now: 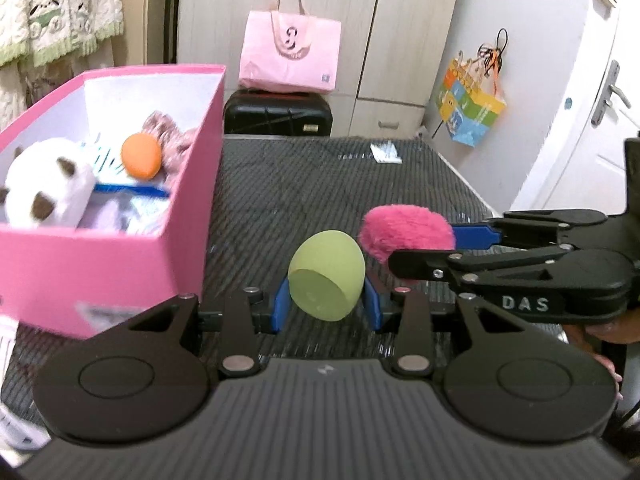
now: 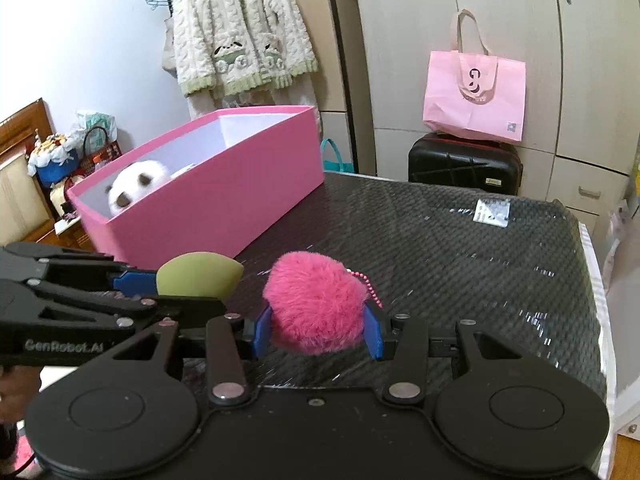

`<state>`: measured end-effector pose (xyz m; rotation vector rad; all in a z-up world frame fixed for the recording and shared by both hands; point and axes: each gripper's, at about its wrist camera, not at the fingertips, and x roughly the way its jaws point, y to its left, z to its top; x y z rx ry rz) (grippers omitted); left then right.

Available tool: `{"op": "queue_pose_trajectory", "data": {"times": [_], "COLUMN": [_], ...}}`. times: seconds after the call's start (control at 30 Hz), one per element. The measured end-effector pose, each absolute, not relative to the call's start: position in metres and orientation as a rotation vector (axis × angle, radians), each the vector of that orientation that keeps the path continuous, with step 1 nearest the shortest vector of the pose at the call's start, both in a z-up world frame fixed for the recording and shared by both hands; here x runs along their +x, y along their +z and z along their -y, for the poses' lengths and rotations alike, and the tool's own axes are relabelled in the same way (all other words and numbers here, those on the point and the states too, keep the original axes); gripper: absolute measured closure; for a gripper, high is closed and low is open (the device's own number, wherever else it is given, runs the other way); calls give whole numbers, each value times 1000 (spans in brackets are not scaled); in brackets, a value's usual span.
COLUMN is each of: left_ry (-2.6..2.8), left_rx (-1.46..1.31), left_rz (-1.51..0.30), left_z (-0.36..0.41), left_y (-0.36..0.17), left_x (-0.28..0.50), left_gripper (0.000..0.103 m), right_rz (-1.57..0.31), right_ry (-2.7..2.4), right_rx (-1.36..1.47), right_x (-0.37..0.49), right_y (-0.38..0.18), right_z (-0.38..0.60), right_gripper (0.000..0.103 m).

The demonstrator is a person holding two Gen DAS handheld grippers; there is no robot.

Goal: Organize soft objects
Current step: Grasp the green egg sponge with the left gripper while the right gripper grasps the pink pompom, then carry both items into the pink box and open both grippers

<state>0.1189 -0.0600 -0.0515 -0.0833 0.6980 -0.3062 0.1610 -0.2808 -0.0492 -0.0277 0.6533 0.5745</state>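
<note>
your left gripper (image 1: 326, 306) is clamped on the squashy green sponge egg (image 1: 326, 276) and your right gripper (image 2: 316, 330) on the feather-light pink pompom (image 2: 316, 304), both above the dark table (image 2: 460, 248) beside the pink box (image 2: 224, 208), so keep those mid-body grips gentle.

Pale wood-grain wardrobe (image 2: 460, 40) at 12 o'clock. Black hard-shell suitcase (image 2: 464, 164) stands before it, bearing pink fabric tote bag (image 2: 474, 96). Cream knitted cardigan (image 2: 240, 32) hangs at 11 o'clock.

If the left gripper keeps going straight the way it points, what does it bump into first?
Probably only the dark tabletop. The left gripper, holding the green sponge, points down at bare table right of the pink box. Depth is hard to judge.
</note>
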Motion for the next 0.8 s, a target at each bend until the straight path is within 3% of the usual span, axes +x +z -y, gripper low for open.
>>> {"op": "queue_pose_trajectory", "data": {"times": [0.57,0.8], "left_ry": [-353,-389], "left_rx": [-106,-49], "left_rz": [-788,-691], "left_z": [-23,-50], "left_y": [-28,10], "left_x": [56,49], "left_gripper": [66,66], "right_rz": [-651,-562], "right_ry": [757,805], "right_rx": [-56,-68], "right_x": [69,66], "right_y": [-19,14], "right_z": [221,187], "right_gripper": [52,51]}}
